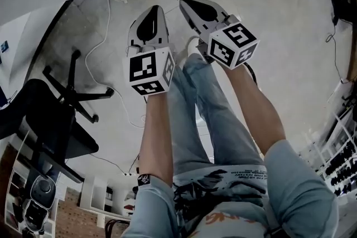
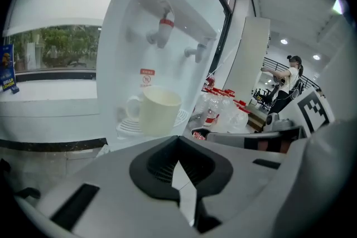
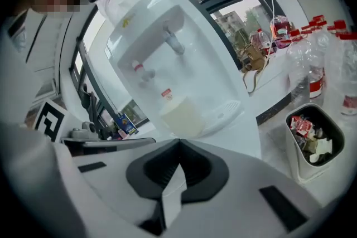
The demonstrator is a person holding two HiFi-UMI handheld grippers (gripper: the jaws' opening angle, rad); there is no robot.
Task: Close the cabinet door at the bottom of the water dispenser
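Fingers (image 2: 111,175) of the left gripper (image 2: 178,137) and right gripper (image 3: 178,142) are clenched on nothing (both face the dispenser (image 2: 167,19)); a cup (image 2: 159,112) stands on its tray (image 2: 126,127).

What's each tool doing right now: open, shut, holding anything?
Left tool: closed, holding nothing.
Right tool: closed, holding nothing.

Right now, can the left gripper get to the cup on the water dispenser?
Probably yes. The cup stands ahead of the left gripper on the water dispenser, with nothing between them. Its jaws are shut, though, so no grabbing.
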